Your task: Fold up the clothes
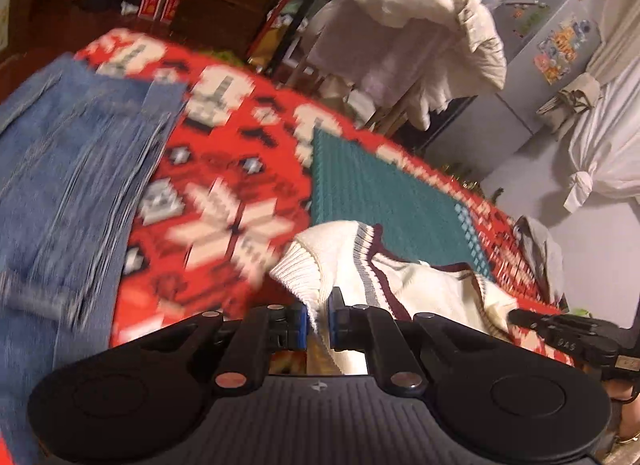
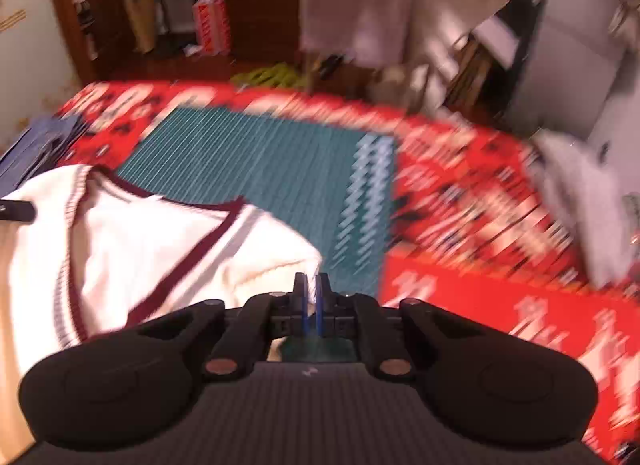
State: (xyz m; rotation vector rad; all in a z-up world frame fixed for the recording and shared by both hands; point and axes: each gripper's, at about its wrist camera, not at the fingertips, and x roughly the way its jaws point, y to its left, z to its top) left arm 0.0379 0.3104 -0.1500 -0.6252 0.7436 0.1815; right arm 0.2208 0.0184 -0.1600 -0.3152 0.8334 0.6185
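Note:
A cream knit vest with maroon and grey trim hangs lifted over the red patterned bedspread. My left gripper is shut on its ribbed shoulder edge. In the right wrist view the same vest spreads to the left, and my right gripper is shut on its other shoulder corner. The right gripper's black body shows at the right edge of the left wrist view. A teal knit garment lies flat on the bed beyond the vest, seen as teal garment from the right.
Blue jeans lie on the left of the bed. A grey garment sits at the bed's right edge. White bedding hangs on a rack behind the bed, beside dark shelves and a grey fridge.

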